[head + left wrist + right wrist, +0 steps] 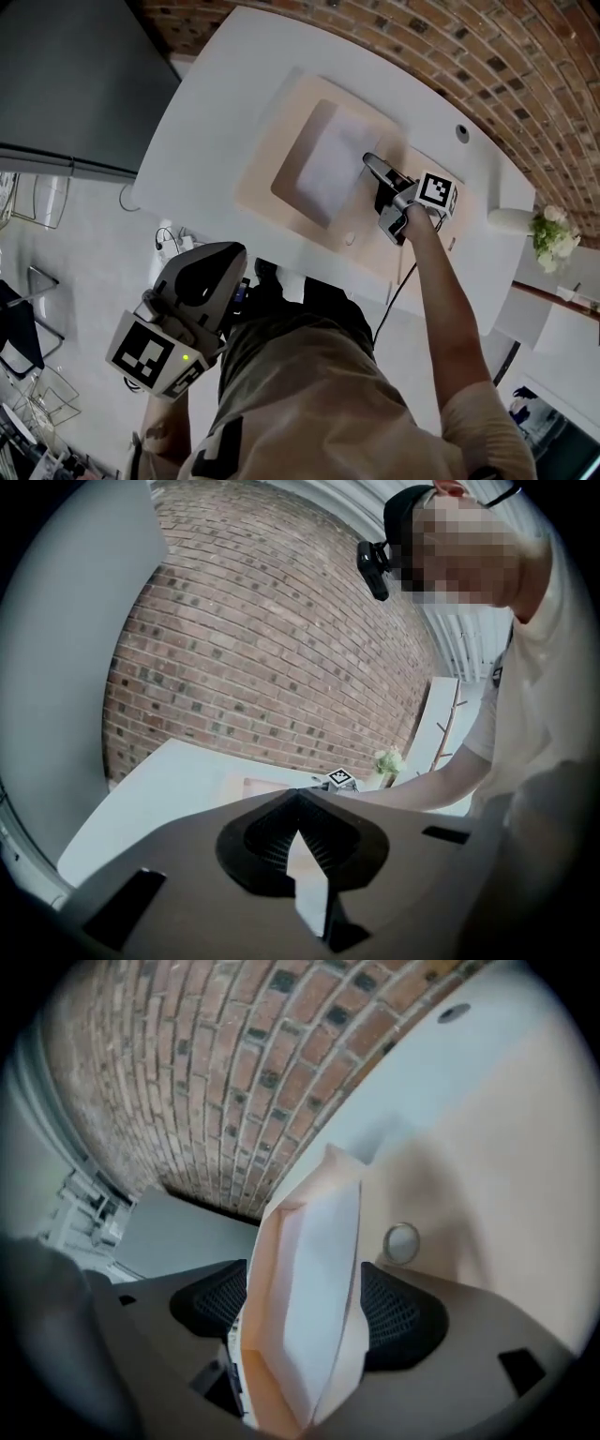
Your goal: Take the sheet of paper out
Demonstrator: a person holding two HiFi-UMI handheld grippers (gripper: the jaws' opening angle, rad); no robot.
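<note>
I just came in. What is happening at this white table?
A person works with two hand-held grippers. The right gripper has its claw shut on the edge of a peach folder on the white table, with the white sheet inside it. The left gripper hangs low by the person's body, claw shut and empty.
</note>
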